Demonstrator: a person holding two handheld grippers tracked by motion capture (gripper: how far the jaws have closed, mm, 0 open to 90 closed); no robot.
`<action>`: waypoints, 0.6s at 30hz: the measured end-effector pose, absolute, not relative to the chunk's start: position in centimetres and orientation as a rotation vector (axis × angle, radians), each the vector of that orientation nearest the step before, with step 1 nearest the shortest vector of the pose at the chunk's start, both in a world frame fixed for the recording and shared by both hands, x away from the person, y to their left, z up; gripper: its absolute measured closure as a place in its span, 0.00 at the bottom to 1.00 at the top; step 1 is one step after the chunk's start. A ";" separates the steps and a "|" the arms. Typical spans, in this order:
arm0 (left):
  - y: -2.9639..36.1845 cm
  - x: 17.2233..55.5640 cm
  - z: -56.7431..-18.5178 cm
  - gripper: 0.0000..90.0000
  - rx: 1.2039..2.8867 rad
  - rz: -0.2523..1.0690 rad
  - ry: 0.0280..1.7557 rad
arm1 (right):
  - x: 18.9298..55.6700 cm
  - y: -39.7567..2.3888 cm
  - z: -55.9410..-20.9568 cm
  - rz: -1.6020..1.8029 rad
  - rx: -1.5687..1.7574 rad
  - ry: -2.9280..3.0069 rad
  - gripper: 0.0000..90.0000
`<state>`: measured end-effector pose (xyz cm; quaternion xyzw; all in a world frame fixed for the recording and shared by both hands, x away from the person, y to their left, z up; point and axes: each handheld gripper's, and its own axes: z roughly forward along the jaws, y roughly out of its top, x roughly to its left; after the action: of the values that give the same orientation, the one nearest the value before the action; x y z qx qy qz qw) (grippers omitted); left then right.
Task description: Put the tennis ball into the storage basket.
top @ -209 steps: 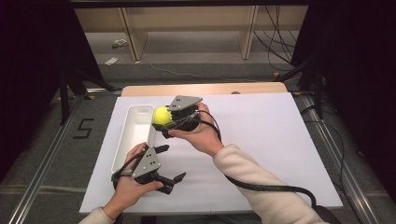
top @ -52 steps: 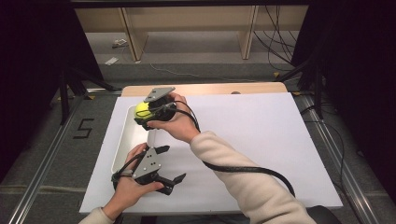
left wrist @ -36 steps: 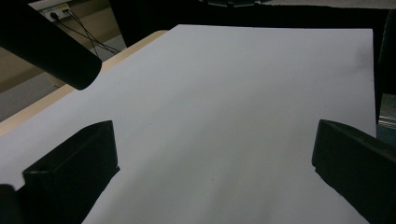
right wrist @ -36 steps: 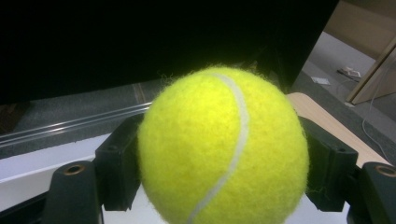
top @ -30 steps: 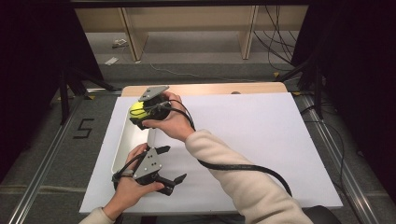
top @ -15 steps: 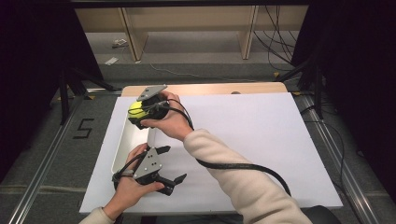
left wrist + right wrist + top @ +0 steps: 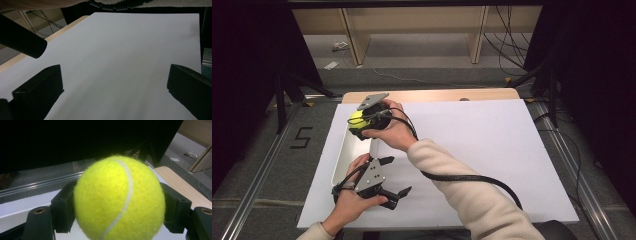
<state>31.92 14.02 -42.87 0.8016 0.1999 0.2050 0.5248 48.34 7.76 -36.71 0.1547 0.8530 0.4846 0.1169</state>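
Fuzz-covered yellow tennis ball (image 7: 118, 200), white-seamed, sits clamped in right gripper (image 7: 362, 122) fingers; left gripper (image 7: 393, 176) fingers gape empty.

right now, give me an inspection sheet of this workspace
surface: white sheet covers the wooden table, flat.
job's things: tennis ball clamped between the right gripper's jaws, held over the far end of the white tray.
clutter: nothing seen.
grippers: right gripper shut on the ball; left gripper open, jaws wide apart over bare sheet, near the tray's near end.
cables: black cable trails from the right gripper along the sleeve.
surroundings: floor mark "5" at left, wooden shelf frame beyond.
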 end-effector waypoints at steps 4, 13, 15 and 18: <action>14.0 31.9 -42.8 0.00 1.914 0.492 0.478 | 48.4 8.0 -36.8 1.419 0.443 2.505 0.30; 14.0 31.9 -42.8 0.00 1.917 0.495 0.474 | 48.5 8.4 -37.1 1.410 0.442 2.516 0.30; 14.0 31.9 -42.8 0.00 1.917 0.494 0.474 | 48.5 8.6 -37.2 1.405 0.445 2.522 0.30; 14.0 31.9 -42.8 0.00 1.917 0.494 0.475 | 48.6 8.7 -37.3 1.401 0.436 2.528 0.30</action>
<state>31.90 14.02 -42.84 0.8014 0.1984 0.2067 0.5251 48.55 8.73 -37.25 0.1481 0.8598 0.4764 0.1090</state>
